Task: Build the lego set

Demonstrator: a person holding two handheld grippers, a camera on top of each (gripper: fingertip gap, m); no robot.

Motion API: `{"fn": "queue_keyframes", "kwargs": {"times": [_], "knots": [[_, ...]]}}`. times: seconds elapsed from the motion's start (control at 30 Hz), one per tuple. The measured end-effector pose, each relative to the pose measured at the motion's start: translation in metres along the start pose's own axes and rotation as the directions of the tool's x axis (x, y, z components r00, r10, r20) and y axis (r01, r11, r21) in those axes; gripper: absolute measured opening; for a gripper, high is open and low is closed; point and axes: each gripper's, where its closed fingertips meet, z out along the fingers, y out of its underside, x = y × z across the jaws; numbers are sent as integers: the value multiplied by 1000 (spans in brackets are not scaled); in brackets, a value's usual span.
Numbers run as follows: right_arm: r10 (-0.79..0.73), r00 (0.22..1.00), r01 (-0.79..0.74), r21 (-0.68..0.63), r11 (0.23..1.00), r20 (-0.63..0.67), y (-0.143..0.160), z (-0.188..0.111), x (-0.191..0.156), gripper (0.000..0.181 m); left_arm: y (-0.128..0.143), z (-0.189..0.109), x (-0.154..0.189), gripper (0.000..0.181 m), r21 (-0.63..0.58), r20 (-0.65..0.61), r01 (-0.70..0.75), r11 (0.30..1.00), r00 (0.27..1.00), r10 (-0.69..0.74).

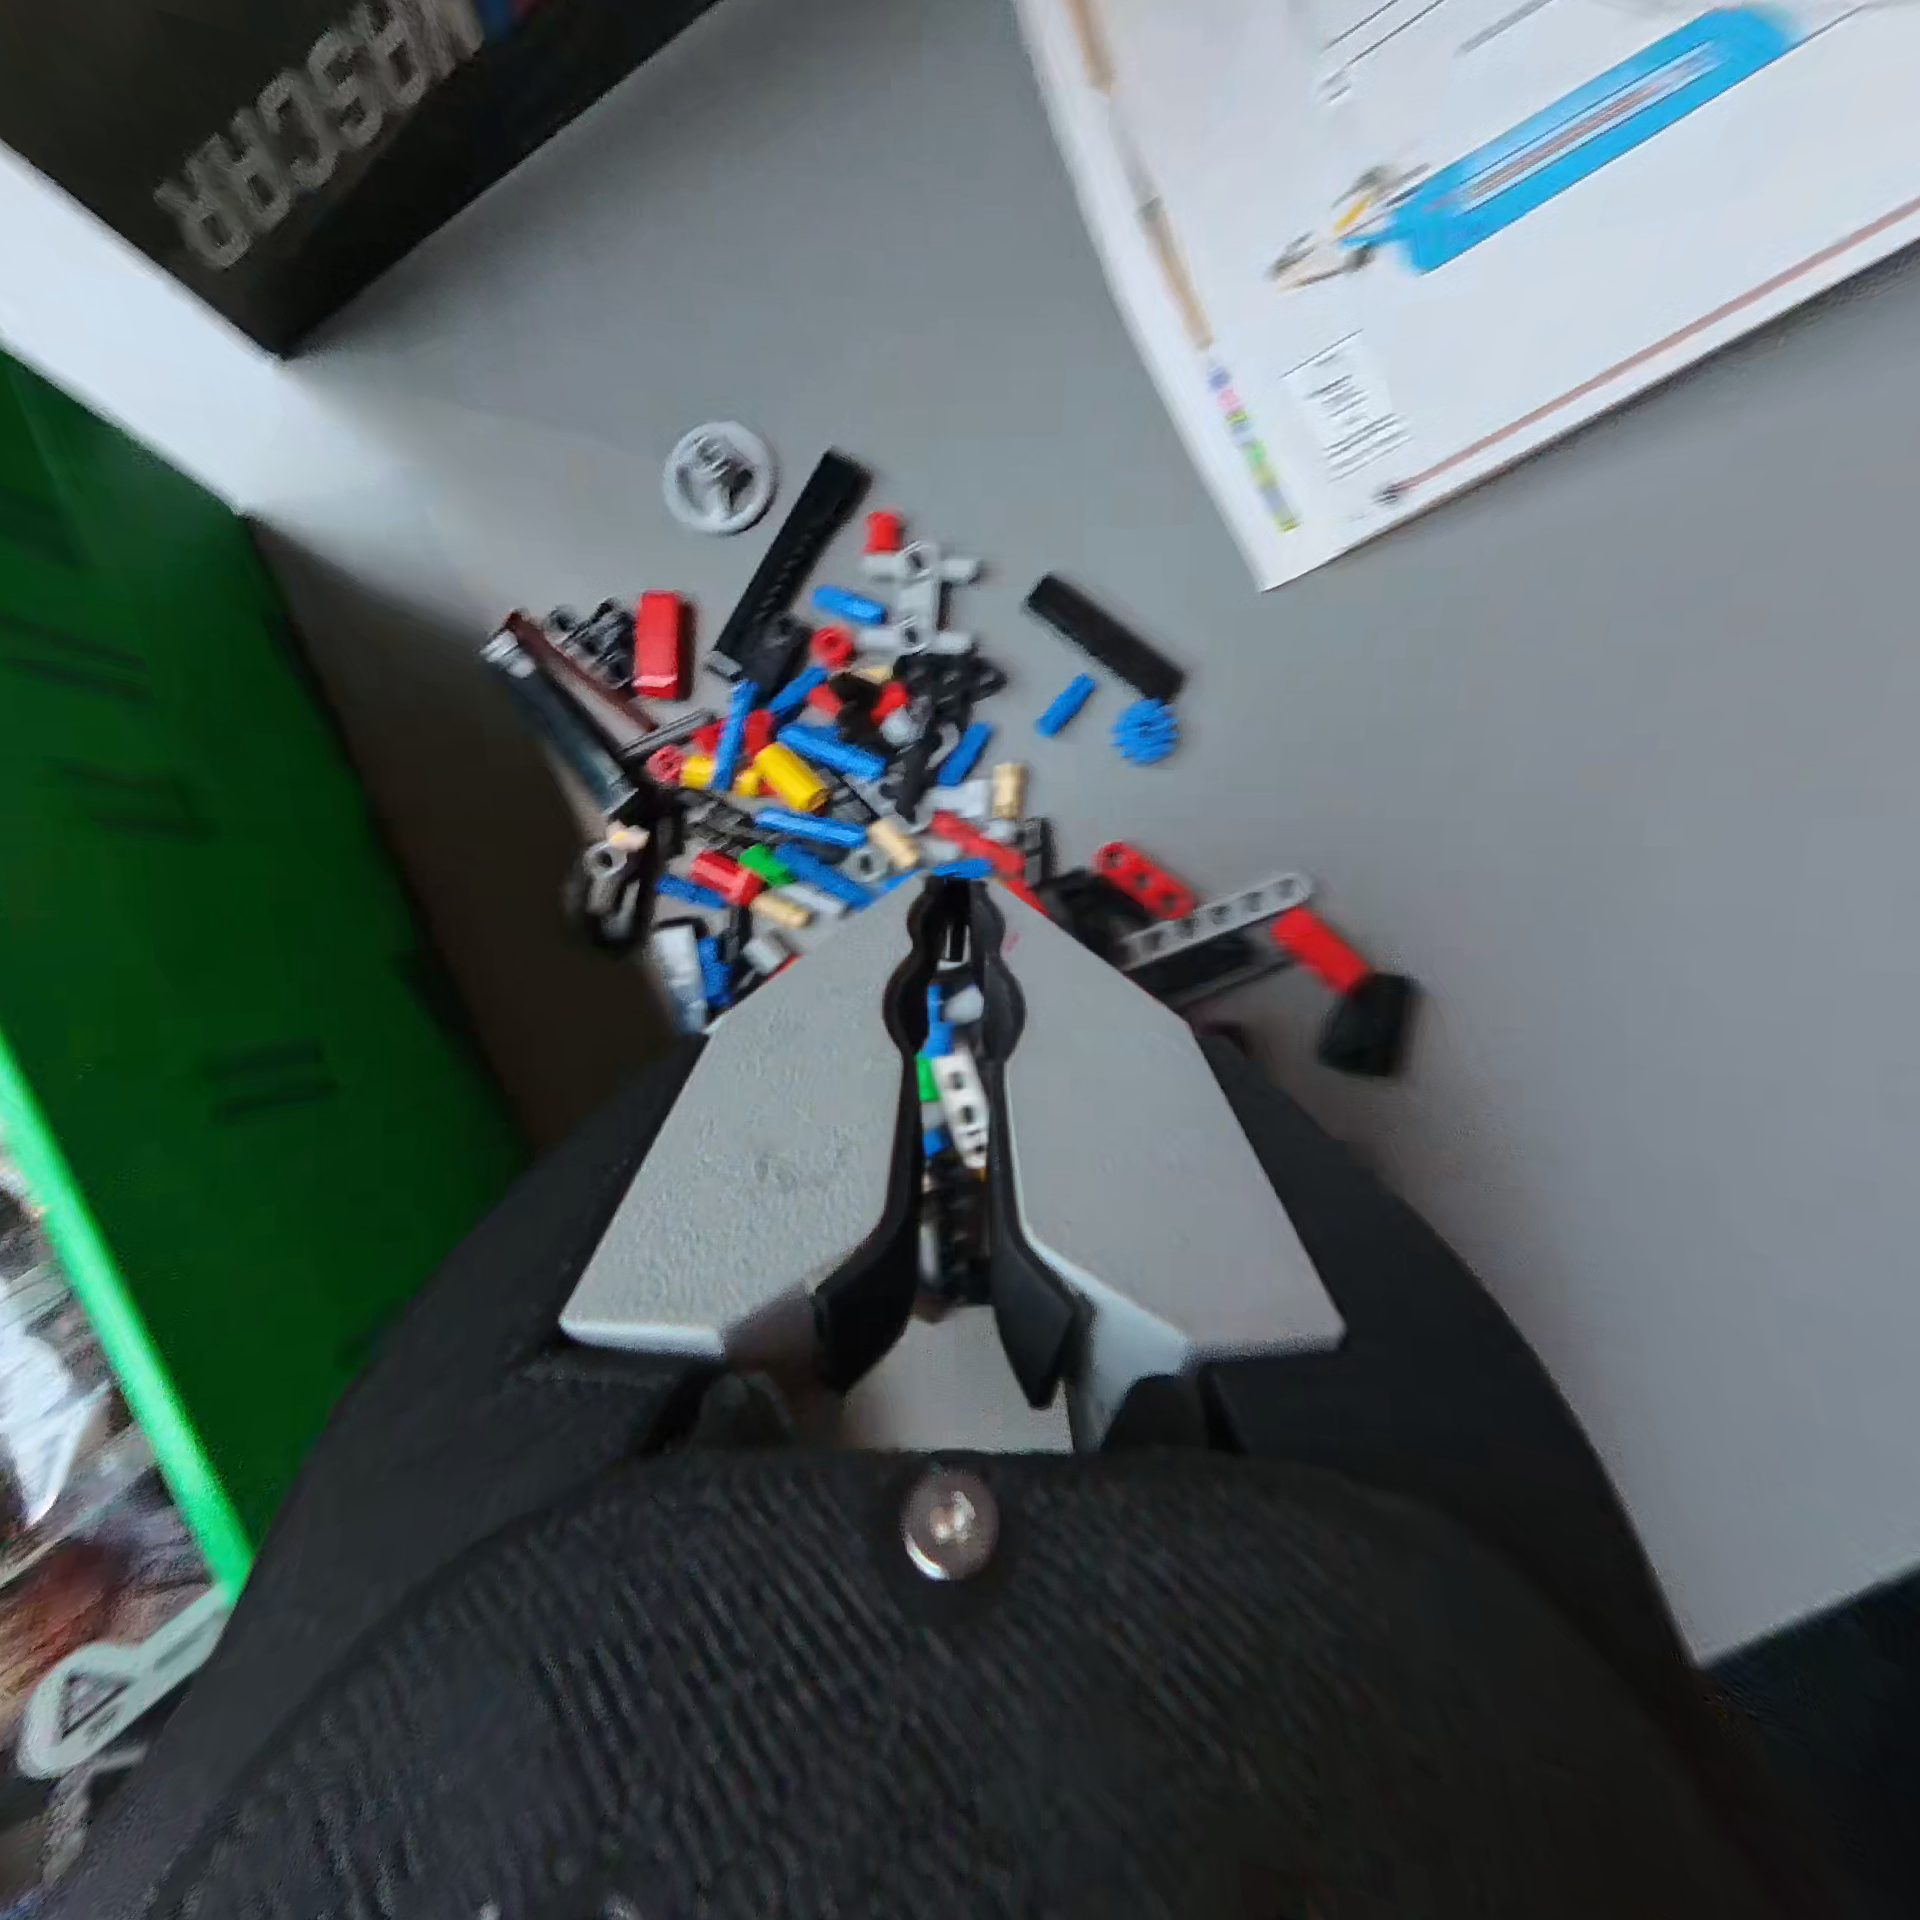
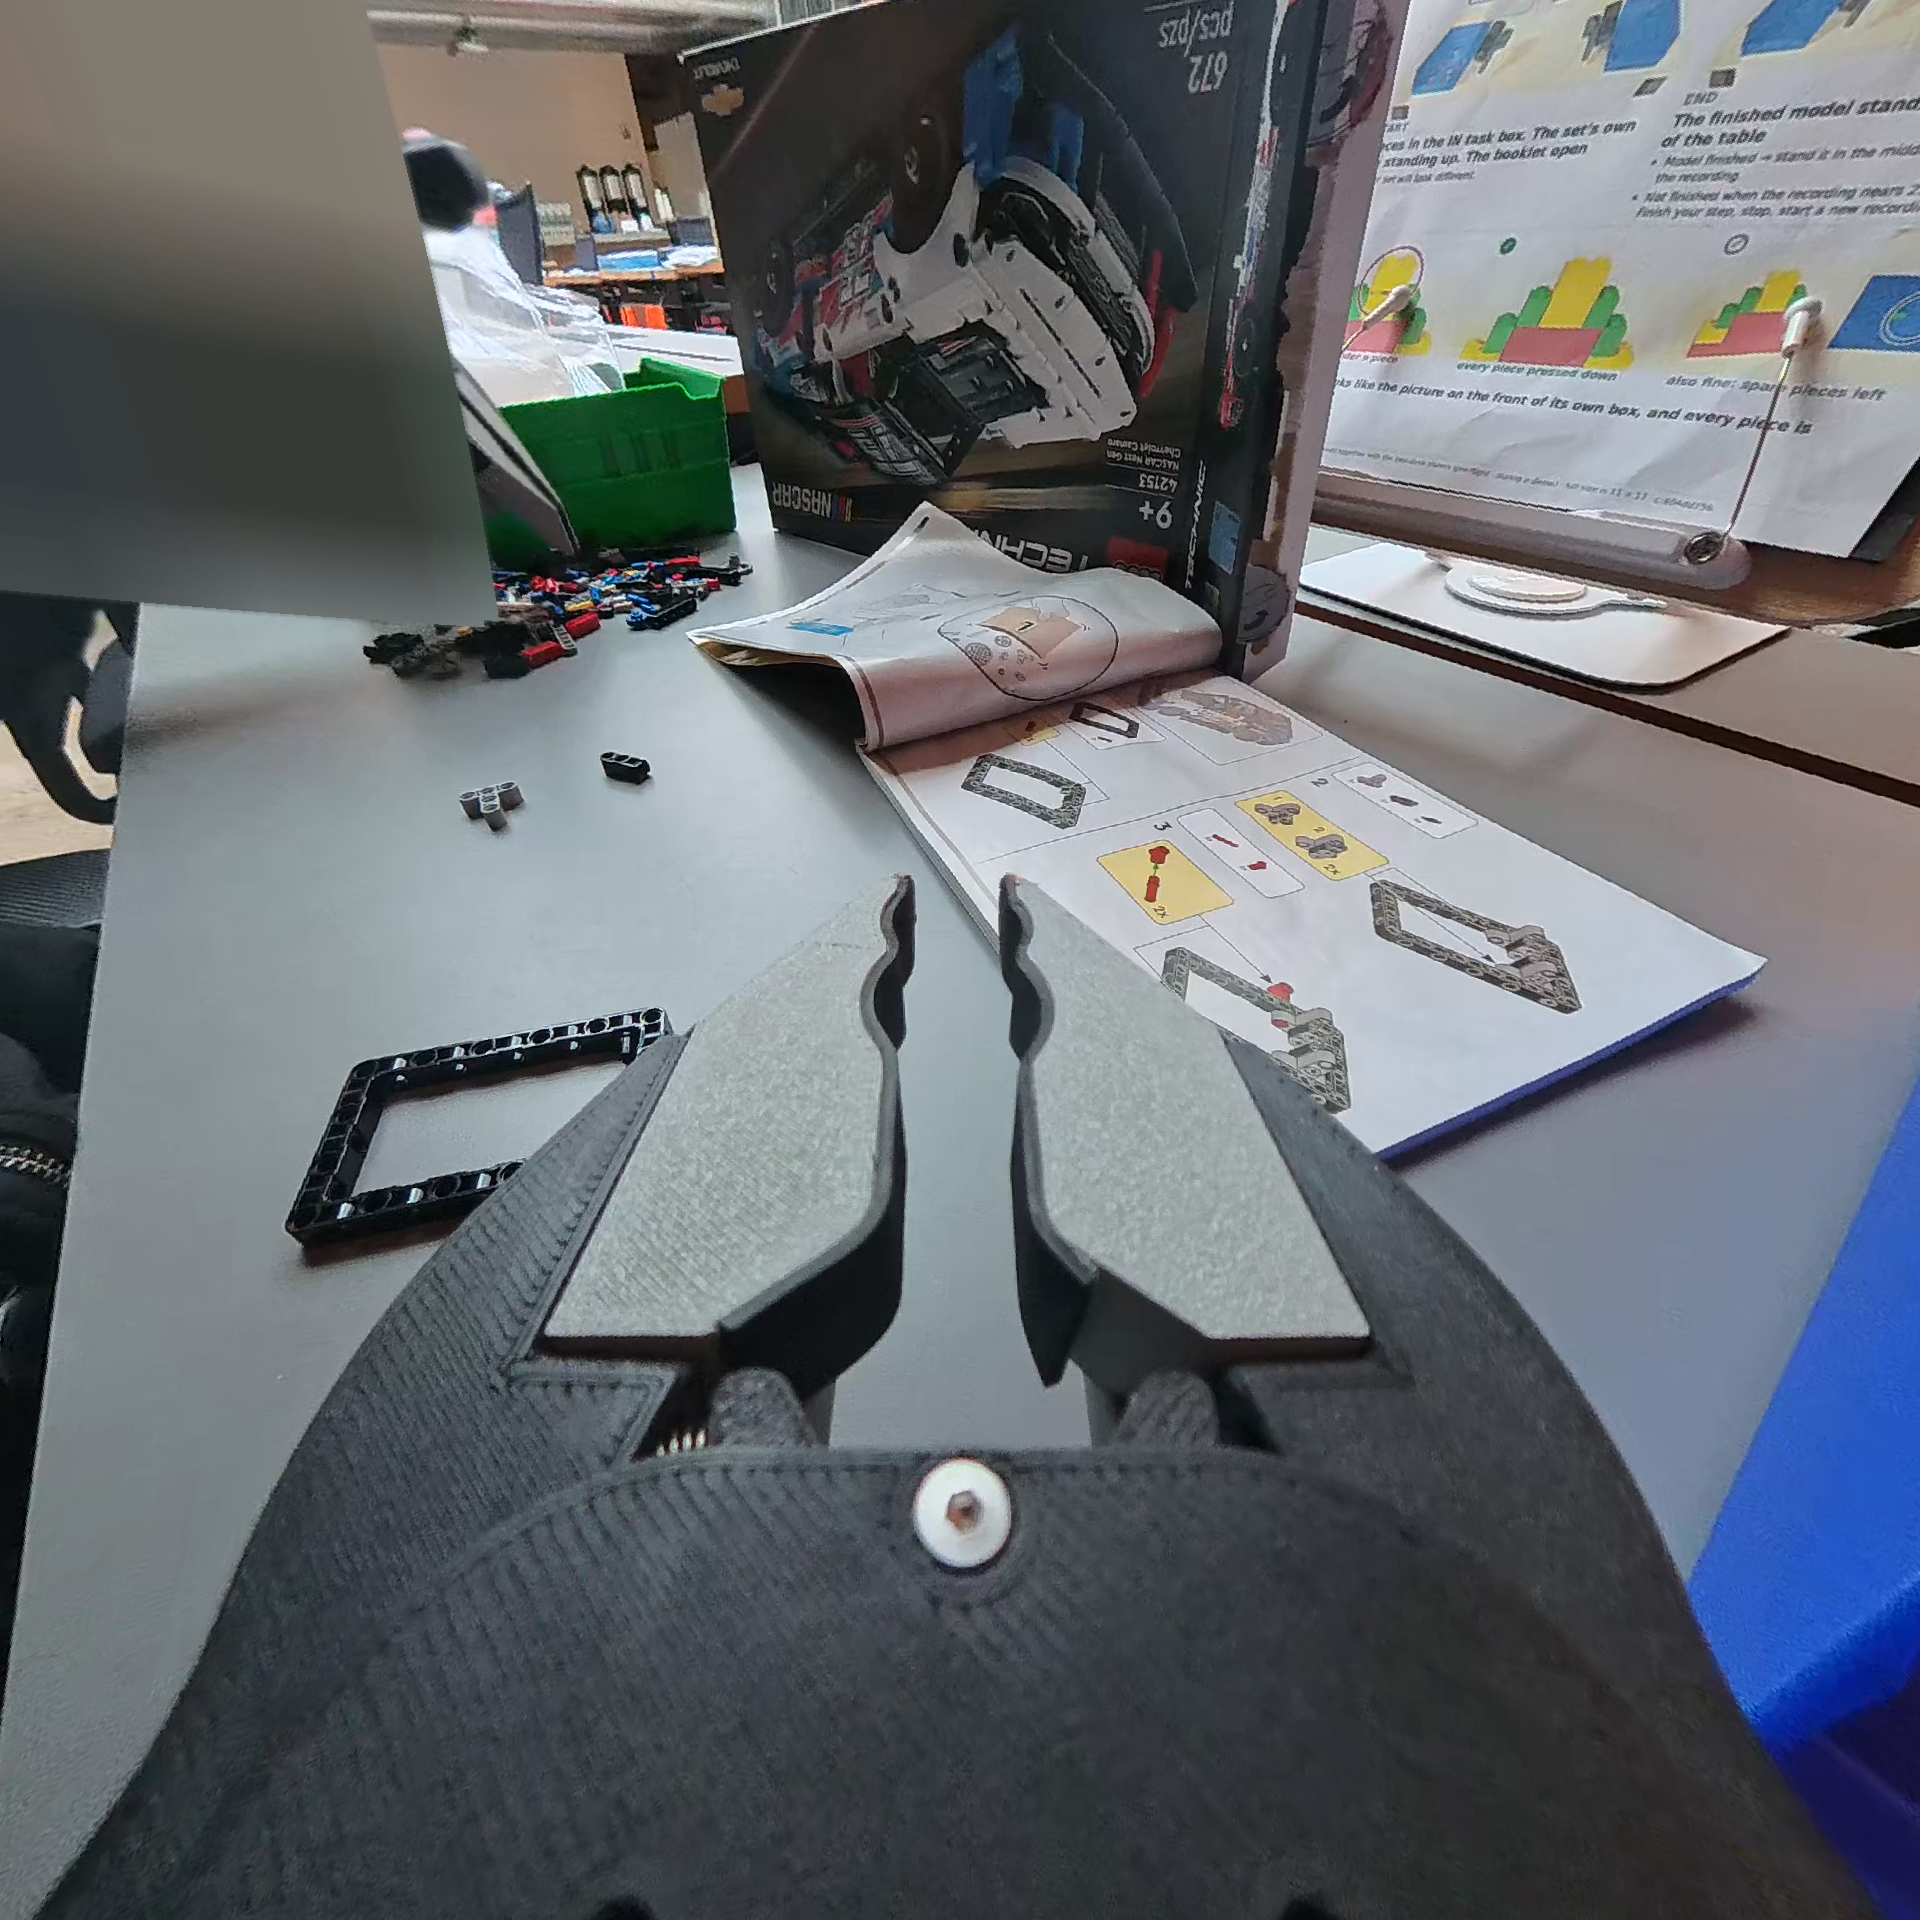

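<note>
The left tool hangs over the pile of little lego pieces near the green bin at the tabletop's edge; its tips are almost together, and I cannot tell if they pinch a piece. The right tool has its tips apart and holds nothing. A black frame piece lies flat just beside it, and the open booklet lies in front of the upright lego box.

Black frame, green bin, multicoloured loose pieces
</note>
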Motion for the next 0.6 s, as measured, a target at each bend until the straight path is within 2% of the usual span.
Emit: {"fn": "queue_keyframes", "kwargs": {"times": [0.1,0.27,0.37,0.6], "knots": [[-2,1000,2,2,1000,3,0,0,-1,13,-17,-6,52,2,69,-160,-45,997,986,55],[-12,1000,12,2,1000,7,-1,1,-3,12,-15,18,132,2,15,-310,-202,979,930,197],[-17,1000,17,7,1000,10,-1,0,-4,12,-2,40,148,2,-57,-315,-258,965,921,228],[-14,1000,14,6,1000,23,-1,1,-6,11,-12,32,152,12,2,-318,-241,971,920,229]]}}
